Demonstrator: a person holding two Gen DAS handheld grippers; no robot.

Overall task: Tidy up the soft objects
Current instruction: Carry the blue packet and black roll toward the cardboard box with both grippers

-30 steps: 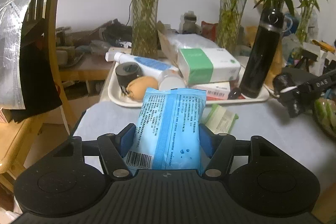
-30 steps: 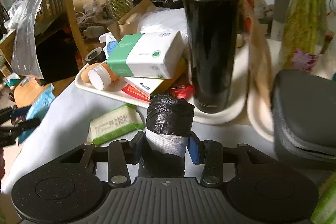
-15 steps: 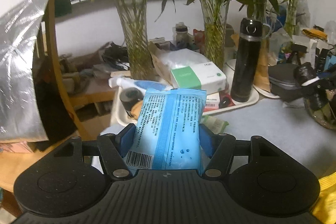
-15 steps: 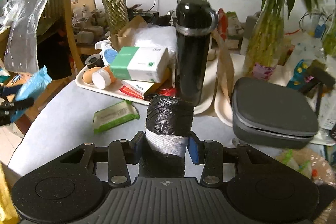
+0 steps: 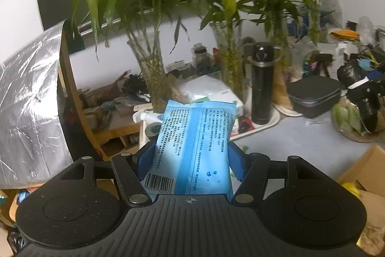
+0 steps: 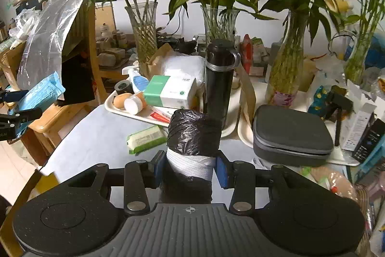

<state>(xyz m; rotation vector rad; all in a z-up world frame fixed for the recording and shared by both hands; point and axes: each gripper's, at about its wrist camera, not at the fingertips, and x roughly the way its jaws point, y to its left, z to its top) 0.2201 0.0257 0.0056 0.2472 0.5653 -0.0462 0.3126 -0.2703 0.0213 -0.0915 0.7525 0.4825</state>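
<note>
Here, starting at the left, the left gripper (image 5: 190,155) is closed on a blue wipes pack (image 5: 192,148), its blue pads pressing the pack's two long edges at about mid-height. The pack is held up in the air, off the bench (image 5: 300,143) and out past its left end, as the right wrist view shows. By its look it is a light, squashy film pouch; the film is probably slick, so a hold across the narrow width, as now, seems safer than pinching a crimped end. Its long axis runs straight out along the fingers, barcode end nearest the camera, sealed end pointing away and slightly up toward the tray (image 5: 269,123).

Further right, a green wipes pack (image 6: 145,139) lies flat on the bench in front of the tray, apart from both grippers, its long axis running left-low to right-high in the right wrist view. It should handle the same way: soft, light, best taken across its short side.

At the right, the right gripper (image 6: 191,169) is shut on a black bag roll (image 6: 193,134), pads bearing on its white paper band. The roll stands upright between the fingers, axis vertical, above the bench. It looks soft and compressible; whether the band could slip is hard to tell.
</note>
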